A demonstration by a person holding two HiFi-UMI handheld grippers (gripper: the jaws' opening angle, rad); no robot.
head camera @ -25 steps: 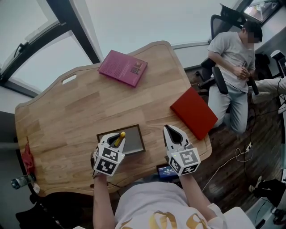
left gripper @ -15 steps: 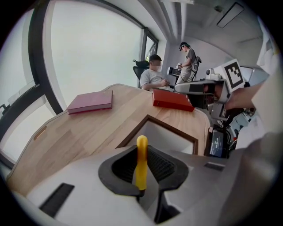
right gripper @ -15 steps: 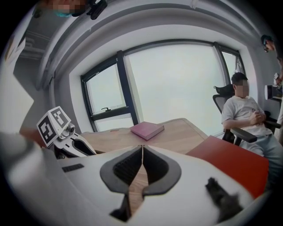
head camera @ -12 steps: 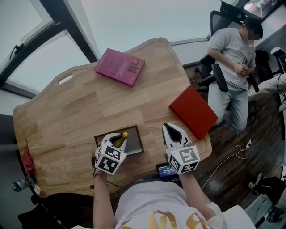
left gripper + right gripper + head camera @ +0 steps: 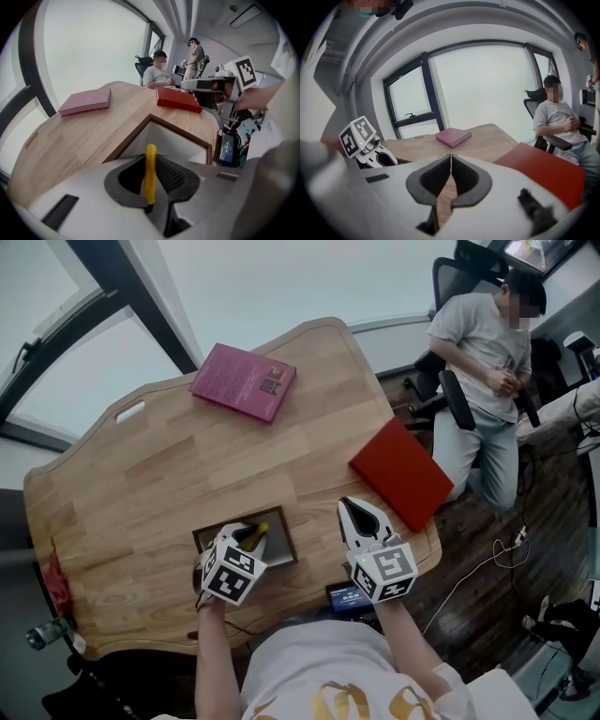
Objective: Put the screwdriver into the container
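Observation:
My left gripper (image 5: 246,542) is shut on a yellow-handled screwdriver (image 5: 254,534), which stands between its dark pads (image 5: 171,175). In the left gripper view the screwdriver handle (image 5: 150,172) points over a shallow brown-rimmed container (image 5: 181,129) with a pale floor. That container (image 5: 279,516) lies on the wooden table near its front edge, partly hidden by the left gripper. My right gripper (image 5: 352,509) hovers to the container's right, shut with nothing held; its jaws (image 5: 451,162) meet in a thin line. The screwdriver's shaft is hidden.
A pink book (image 5: 243,382) lies at the table's far side and a red book (image 5: 401,474) at its right edge. A seated person (image 5: 483,343) is beyond the table on the right. A small dark device (image 5: 346,597) sits below the front edge.
The left gripper has sunk slightly towards the container with the screwdriver still in it. The right gripper has stayed put.

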